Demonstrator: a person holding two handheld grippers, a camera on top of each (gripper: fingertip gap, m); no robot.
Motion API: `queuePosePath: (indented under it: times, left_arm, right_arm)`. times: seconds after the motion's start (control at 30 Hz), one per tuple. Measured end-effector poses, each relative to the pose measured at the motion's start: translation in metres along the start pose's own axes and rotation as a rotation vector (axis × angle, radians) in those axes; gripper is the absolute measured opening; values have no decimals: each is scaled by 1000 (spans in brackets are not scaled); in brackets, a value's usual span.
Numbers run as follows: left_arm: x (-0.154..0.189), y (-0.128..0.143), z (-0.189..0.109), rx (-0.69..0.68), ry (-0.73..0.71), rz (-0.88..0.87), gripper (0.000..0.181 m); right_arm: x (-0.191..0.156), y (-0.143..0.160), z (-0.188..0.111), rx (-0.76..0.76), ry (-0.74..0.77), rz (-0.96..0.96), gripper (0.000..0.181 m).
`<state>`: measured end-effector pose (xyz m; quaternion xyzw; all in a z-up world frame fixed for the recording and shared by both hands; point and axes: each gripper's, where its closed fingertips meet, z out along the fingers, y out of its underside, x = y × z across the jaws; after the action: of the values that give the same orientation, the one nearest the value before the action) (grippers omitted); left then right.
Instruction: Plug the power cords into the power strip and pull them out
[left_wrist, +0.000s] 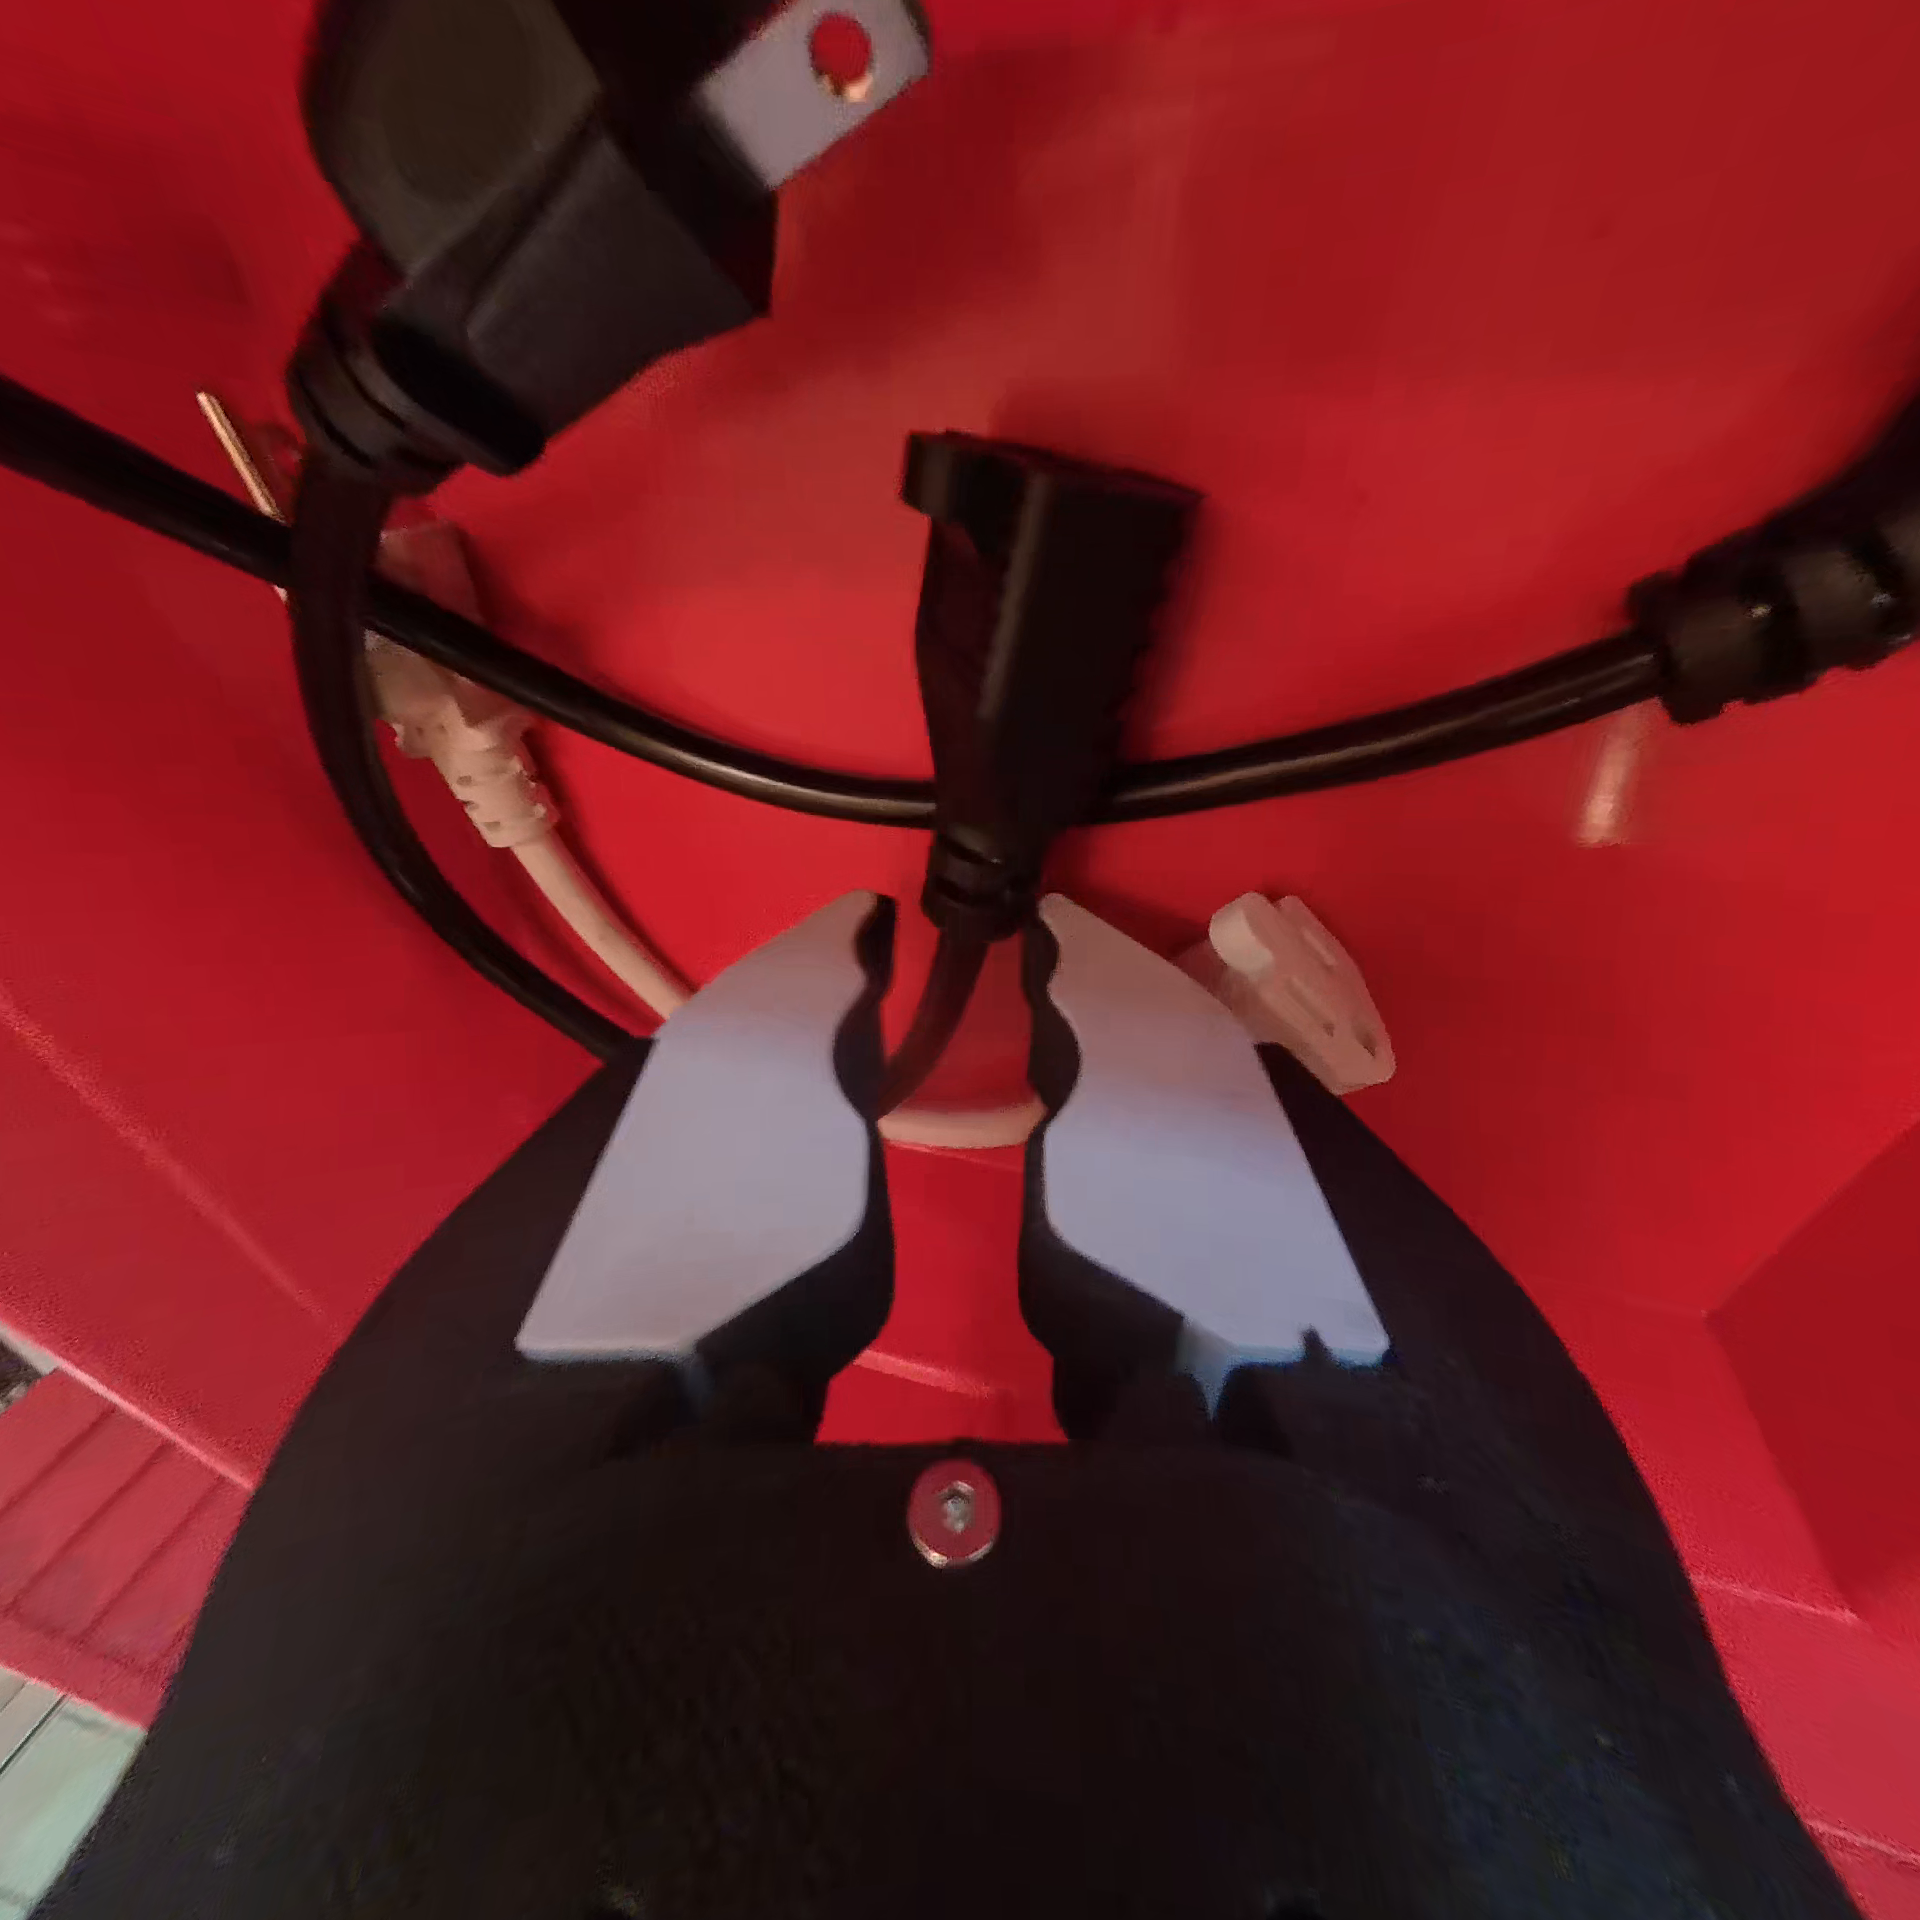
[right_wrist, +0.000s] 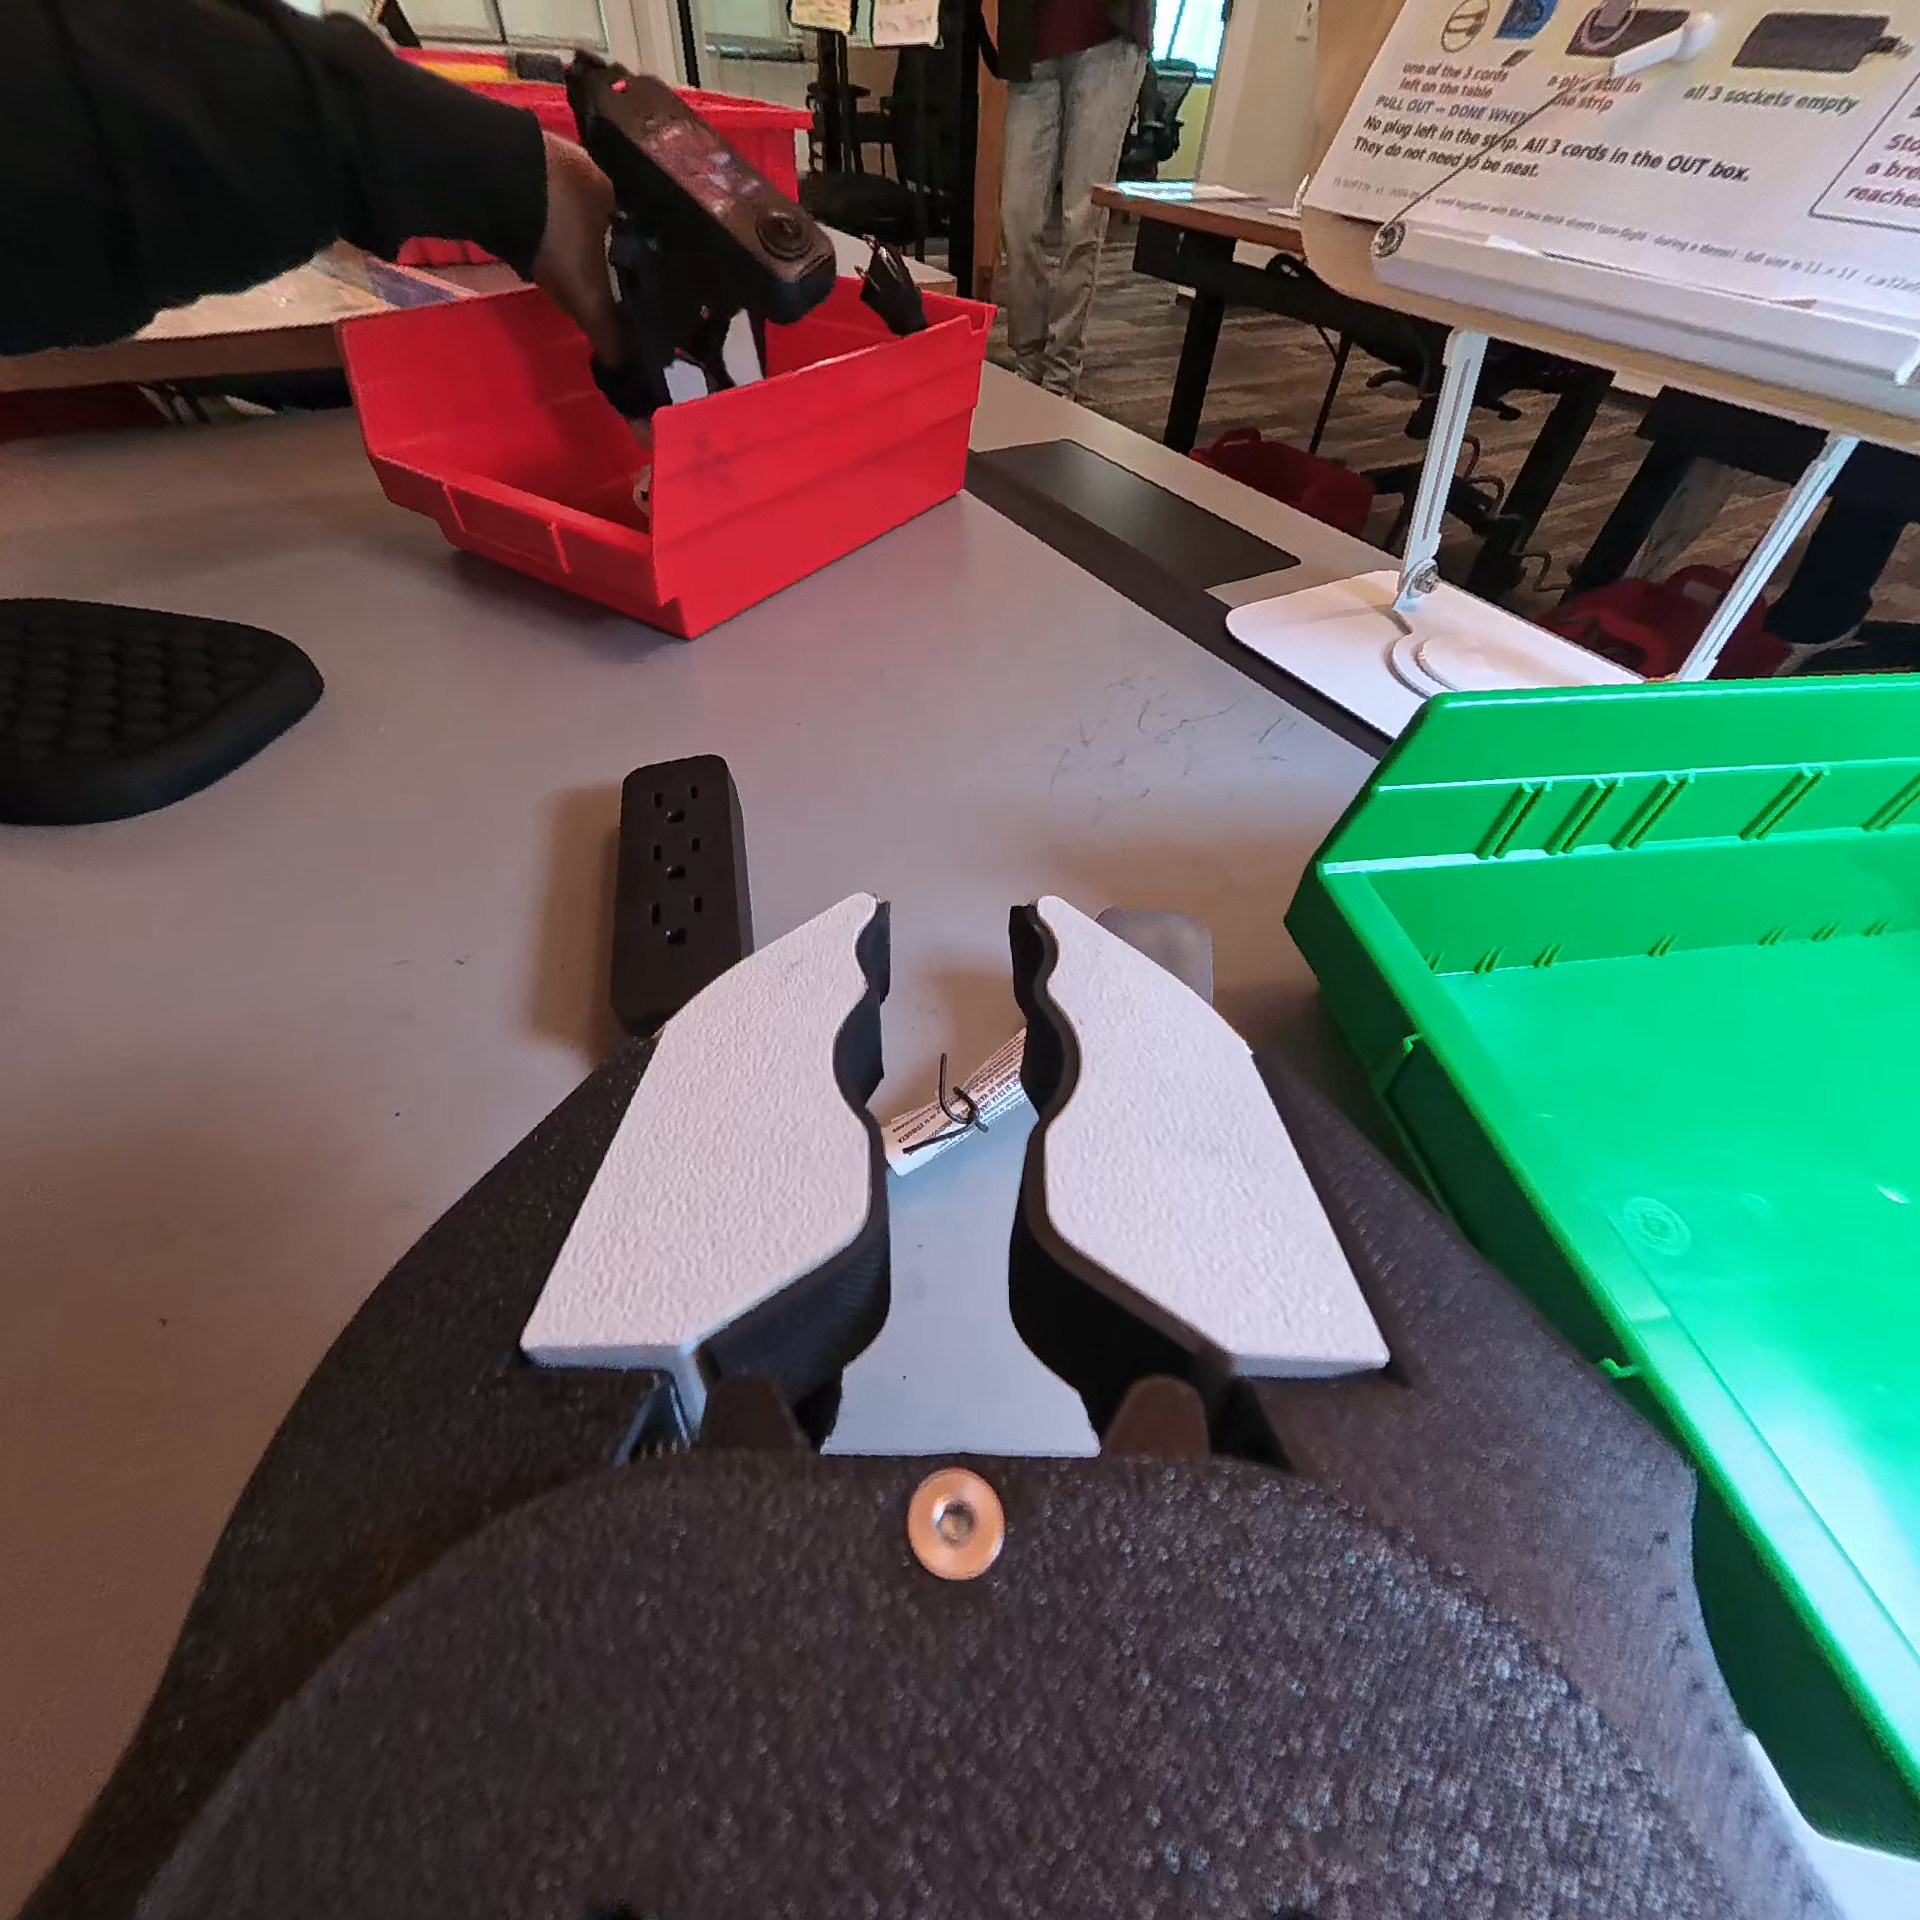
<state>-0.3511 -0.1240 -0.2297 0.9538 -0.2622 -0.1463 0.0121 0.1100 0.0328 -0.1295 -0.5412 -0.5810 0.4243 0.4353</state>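
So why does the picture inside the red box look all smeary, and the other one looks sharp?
Left wrist view: motion blur smears the big black plug and the red bin. Right wrist view: the power strip and hand-held gripper are crisp; the wide lens bends the edges, and glare whitens the green bin.

Power strip (right_wrist: 681, 894) on table (right_wrist: 312, 1091) between far-left bin (right_wrist: 810, 499) and near-right bin (right_wrist: 1662, 1039); cords (left_wrist: 665, 748) in left bin.
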Motion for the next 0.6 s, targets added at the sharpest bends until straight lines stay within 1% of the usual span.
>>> queuePosePath:
  times: [0.03, 0.13, 0.23, 0.4, 0.5, 0.57, 0.6]
  left_arm:
    - [0, -1, 0, 9, -5, -3, 18]
    - [0, 3, -2, -8, -37, 9, 17]
    - [-5, 8, -17, -9, -104, 17, 17]
    - [-19, 18, -66, 54, -211, -7, 16]
    - [-22, 19, -104, 105, -281, -9, 15]
    - [-25, 19, -131, 128, -338, -13, 9]
    - [-25, 20, -143, 135, -362, -6, 9]
  right_arm:
    - [0, 0, 0, -2, 2, -1, 23]
    - [3, 3, 0, -16, 19, -5, 22]
    - [2, 2, 0, -11, 18, -1, 22]
    - [0, -2, -1, -1, 13, -3, 21]
    - [-2, -4, -1, 5, 15, -14, 21]
    - [-3, -6, -2, 9, 16, -18, 20]
    - [-3, -7, -2, 10, 17, -19, 20]
